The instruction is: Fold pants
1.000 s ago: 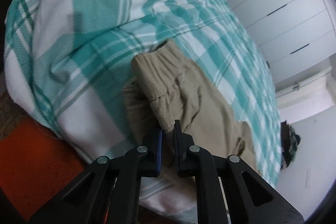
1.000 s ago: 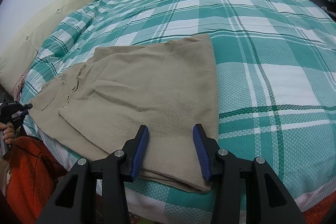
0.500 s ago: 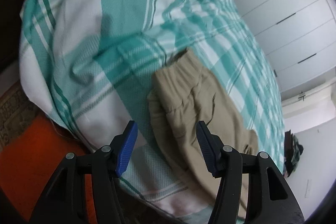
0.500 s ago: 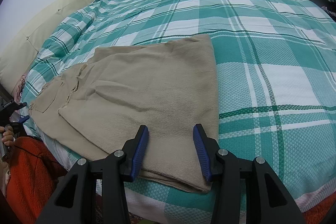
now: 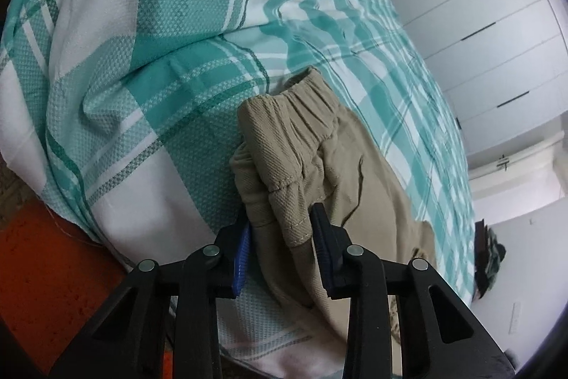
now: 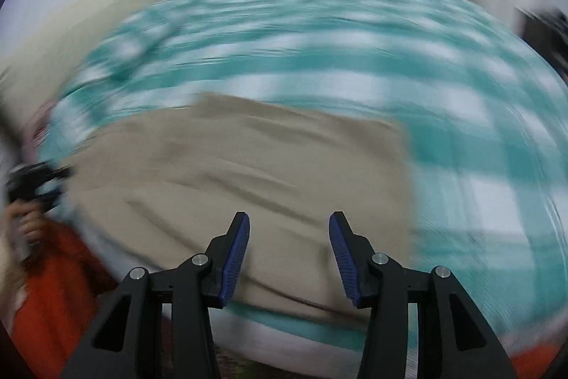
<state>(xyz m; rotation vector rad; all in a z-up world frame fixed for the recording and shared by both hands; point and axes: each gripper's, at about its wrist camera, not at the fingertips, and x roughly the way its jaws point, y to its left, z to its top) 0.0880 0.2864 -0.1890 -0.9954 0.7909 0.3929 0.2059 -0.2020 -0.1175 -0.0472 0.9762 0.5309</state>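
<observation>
The bed carries a teal checked cover, and the tan pants lie folded along its near edge. My left tongs have just been closing and now pinch a bunched fold at the waistband corner, apparently to carry it over. My right tongs hang half open and empty above the leg end; that view is blurred.

Blurred frame: right gripper jaws apart over tan pants, centre; checked bedspread above.
</observation>
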